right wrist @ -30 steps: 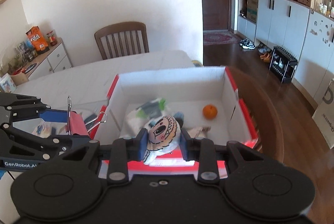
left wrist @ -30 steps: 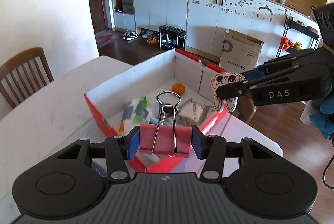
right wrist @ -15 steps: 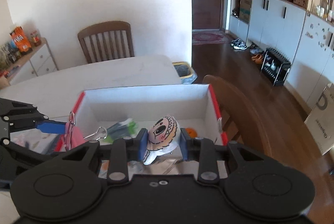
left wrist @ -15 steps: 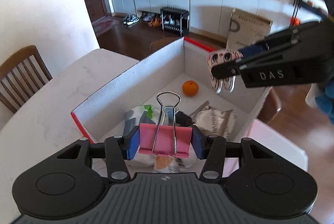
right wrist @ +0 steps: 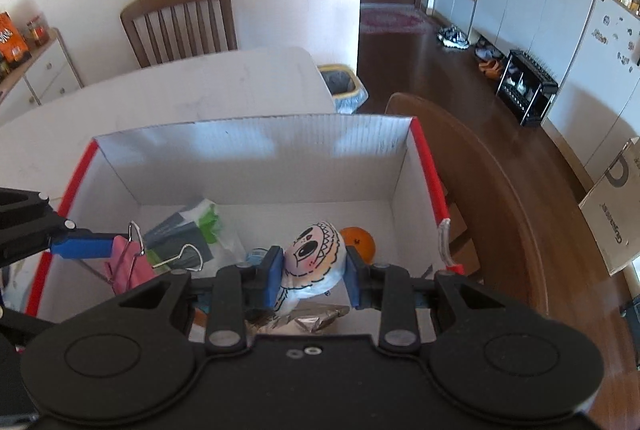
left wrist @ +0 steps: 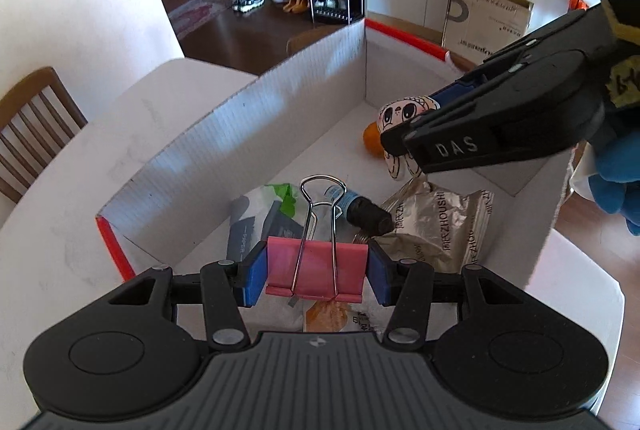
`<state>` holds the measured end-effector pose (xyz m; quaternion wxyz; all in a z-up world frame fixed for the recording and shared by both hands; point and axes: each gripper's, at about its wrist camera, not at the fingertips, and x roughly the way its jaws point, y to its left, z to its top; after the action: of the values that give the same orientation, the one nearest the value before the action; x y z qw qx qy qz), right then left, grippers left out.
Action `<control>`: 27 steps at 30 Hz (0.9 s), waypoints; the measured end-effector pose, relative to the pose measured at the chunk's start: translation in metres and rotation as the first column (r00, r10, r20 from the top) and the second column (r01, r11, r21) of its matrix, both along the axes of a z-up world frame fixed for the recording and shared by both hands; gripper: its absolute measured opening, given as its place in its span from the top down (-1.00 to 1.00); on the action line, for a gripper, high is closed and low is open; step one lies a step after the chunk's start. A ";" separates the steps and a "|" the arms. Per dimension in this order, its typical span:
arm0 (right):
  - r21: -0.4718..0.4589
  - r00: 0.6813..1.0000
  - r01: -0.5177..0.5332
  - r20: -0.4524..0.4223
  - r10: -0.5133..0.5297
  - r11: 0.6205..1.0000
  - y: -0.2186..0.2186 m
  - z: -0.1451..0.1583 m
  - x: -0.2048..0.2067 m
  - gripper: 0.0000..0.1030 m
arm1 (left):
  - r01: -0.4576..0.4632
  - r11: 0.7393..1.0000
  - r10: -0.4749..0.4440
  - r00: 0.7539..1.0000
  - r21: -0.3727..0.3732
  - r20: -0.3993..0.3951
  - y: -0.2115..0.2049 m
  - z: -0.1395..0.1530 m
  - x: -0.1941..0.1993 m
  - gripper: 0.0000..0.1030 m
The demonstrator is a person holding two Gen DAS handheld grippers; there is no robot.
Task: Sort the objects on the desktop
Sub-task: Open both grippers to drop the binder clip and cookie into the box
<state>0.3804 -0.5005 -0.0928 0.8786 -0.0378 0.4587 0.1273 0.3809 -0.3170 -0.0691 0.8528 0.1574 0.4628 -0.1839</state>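
Left wrist view, left gripper (left wrist: 316,272) clamped on pink binder clip (left wrist: 316,270) above open white box (left wrist: 248,125), right gripper (right wrist: 312,276) squeezing painted-face toy (right wrist: 316,256) over the box, snack packets (left wrist: 436,226) and orange (right wrist: 358,240) inside, wooden chair (right wrist: 180,21) beyond table (right wrist: 200,85).

The open box (right wrist: 256,137) has tall white walls all around, so entry is only from above. Its far half is bare floor apart from an orange (right wrist: 360,240); the near half is crowded with packets (left wrist: 440,226) and a small bottle (left wrist: 360,209).
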 end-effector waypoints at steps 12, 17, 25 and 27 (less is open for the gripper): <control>-0.009 0.990 0.039 -0.135 -0.040 0.999 0.003 -0.031 0.028 0.38 | 0.000 1.000 0.000 0.997 0.006 -0.072 0.002 -0.019 0.006 0.03; -0.010 0.989 0.034 -0.146 -0.035 0.999 0.007 -0.034 0.026 0.35 | -0.011 1.000 0.011 0.996 0.002 -0.087 0.002 -0.023 0.006 0.03; -0.012 0.988 0.027 -0.150 -0.028 1.000 0.009 -0.031 0.026 0.29 | -0.024 1.000 0.024 0.995 0.006 -0.098 0.002 -0.025 0.006 0.04; -0.014 0.988 0.020 -0.152 -0.022 1.000 0.010 -0.030 0.024 0.27 | -0.026 1.000 0.026 0.995 0.005 -0.097 0.002 -0.025 0.005 0.03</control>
<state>0.4045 -0.4904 -0.1228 0.8422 -0.0285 0.5254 0.1178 0.3862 -0.3152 -0.0939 0.8313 0.1437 0.5062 -0.1793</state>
